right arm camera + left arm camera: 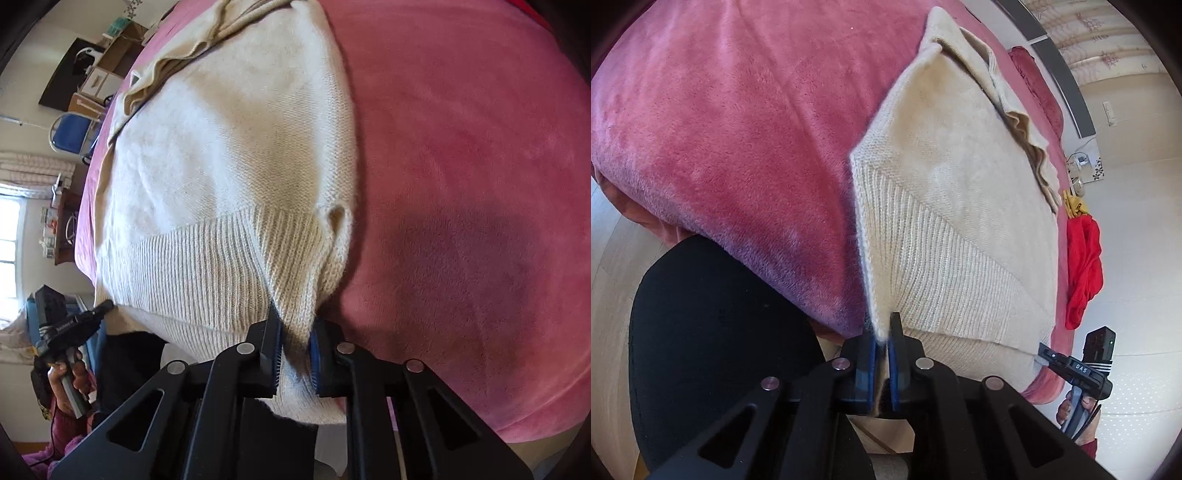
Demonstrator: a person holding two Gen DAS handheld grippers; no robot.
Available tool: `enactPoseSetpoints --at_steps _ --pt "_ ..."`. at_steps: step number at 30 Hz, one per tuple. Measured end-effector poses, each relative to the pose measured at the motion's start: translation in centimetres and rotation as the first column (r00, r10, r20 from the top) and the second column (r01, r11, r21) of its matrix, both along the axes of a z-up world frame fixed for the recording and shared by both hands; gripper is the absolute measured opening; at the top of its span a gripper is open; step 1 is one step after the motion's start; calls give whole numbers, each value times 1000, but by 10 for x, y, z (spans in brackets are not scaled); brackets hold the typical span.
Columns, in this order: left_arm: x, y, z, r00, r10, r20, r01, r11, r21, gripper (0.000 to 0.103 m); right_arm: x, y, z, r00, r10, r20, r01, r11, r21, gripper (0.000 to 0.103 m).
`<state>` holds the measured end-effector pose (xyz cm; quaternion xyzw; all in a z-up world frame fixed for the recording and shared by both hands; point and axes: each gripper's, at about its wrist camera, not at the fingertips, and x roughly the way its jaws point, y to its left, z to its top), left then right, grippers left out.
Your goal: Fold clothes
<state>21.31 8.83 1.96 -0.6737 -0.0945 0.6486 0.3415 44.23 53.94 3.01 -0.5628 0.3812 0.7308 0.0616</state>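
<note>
A cream knitted sweater (942, 184) lies spread on a pink plush bed cover (738, 129), its ribbed hem toward me at the bed's near edge. My left gripper (882, 328) is shut on the hem's left corner, with the cloth pinched between the blue pads. In the right wrist view the same sweater (229, 147) shows, and my right gripper (295, 325) is shut on a bunched fold of the ribbed hem at its right corner. Each gripper appears in the other's view at the far hem corner: the right gripper (1043, 350) and the left gripper (107, 304), each held by a hand.
A red garment (1084, 266) and a yellow item (1075, 206) lie on the bed's right edge beyond the sweater. A dark red pillow (1038, 85) is at the head. A blue chair (70, 136) and desk furniture stand beside the bed. Pink cover (461, 147) stretches to the right.
</note>
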Motion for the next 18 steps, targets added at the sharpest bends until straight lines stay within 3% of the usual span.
enactPoseSetpoints --at_steps 5,10,13,16,18 --pt "4 -1 14 1000 -10 -6 10 996 89 4 16 -10 10 999 -23 -23 24 999 40 12" --pt "2 5 36 1000 -11 16 7 964 266 4 27 -4 21 983 -98 -158 78 989 -129 12" --pt "-4 12 50 1000 -19 6 16 946 325 4 17 -1 19 962 -154 -227 100 967 -233 12" --pt "-12 17 57 999 -8 37 -7 924 381 4 11 3 14 958 -191 -213 132 956 -263 12" --pt "-17 18 67 999 -9 42 -10 904 427 4 19 6 23 941 -220 -256 139 944 -300 12"
